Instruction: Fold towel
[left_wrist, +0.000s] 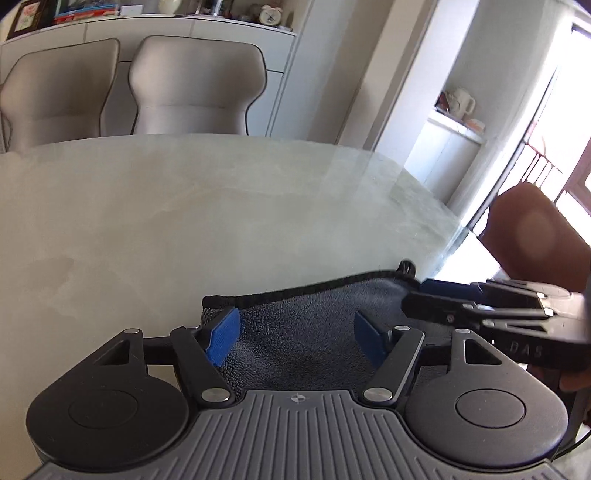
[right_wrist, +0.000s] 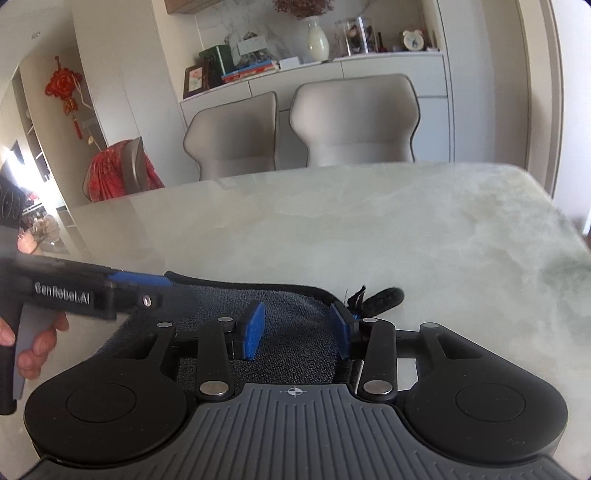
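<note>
Now your towel (left_wrist: 306, 314) lies flat on the near edge of the table (left_wrist: 184, 221), a dark grey cloth with a black hem, its long axis running left to right along that edge. At its far right corner a black hanging loop (right_wrist: 384, 297) sticks out onto the marble.

Your left gripper (left_wrist: 293, 338) hovers over the towel's left part with its blue pads (left_wrist: 223, 339) spread wide, nothing pinched. Your right gripper (right_wrist: 297, 330) sits over the right end, pads parted too, cloth beneath them but not clamped.

On the left tool's side you can read "GenRobot.AI"; the right one shows "DAS".

Across the table stand two chairs (right_wrist: 303, 125). On the sideboard (right_wrist: 314, 81), a vase (right_wrist: 317, 38) holds dried flowers.
</note>
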